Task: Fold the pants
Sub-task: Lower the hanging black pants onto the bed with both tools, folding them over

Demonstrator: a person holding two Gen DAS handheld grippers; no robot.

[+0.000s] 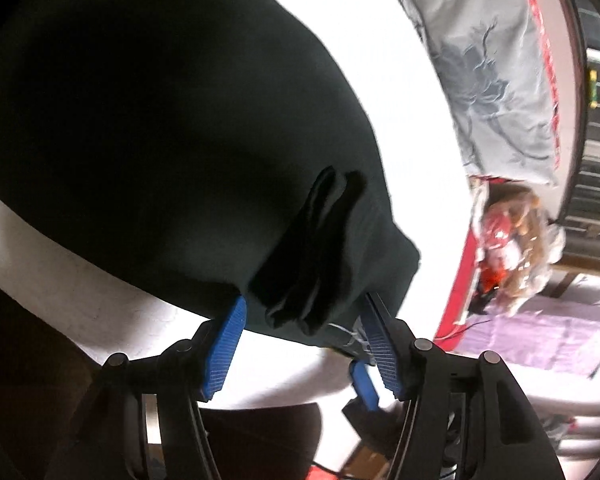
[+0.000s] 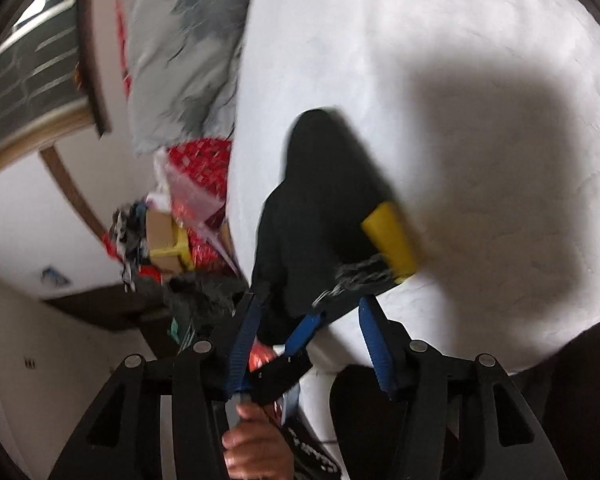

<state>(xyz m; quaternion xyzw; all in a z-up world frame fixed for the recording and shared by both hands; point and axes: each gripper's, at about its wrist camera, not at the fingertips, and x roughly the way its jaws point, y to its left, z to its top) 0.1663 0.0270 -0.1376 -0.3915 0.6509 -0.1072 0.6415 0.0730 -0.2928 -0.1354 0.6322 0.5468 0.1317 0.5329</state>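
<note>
On the white bed sheet point(image 1: 400, 92) lie the black pants point(image 1: 160, 120), and in your left wrist view they fill most of the frame, spread broadly over the sheet. A bunched fold of the same dark cloth point(image 1: 312, 256) hangs down between the two blue pads of your left gripper point(image 1: 300, 312). The pads stand apart on either side of that fold; the cloth sits in the gap, and you cannot tell from this view whether either pad presses it.

In your right wrist view the pants point(image 2: 320, 208) rise as a narrow dark strip over the sheet point(image 2: 420, 40), with a yellow tag point(image 2: 392, 236) at their right edge. Your right gripper point(image 2: 312, 316) has its blue pads spread wide, the cloth's lower end lying between them without being pinched. A second blue finger crosses low in that gap, and below it shows your hand point(image 2: 256, 440) gripping a handle.

Beyond the sheet lies a grey floral pillow point(image 1: 480, 80), beside a red patterned cover point(image 2: 200, 168). A plastic-wrapped bundle point(image 1: 512, 240) sits near the bed's edge. The right view is blurred.
</note>
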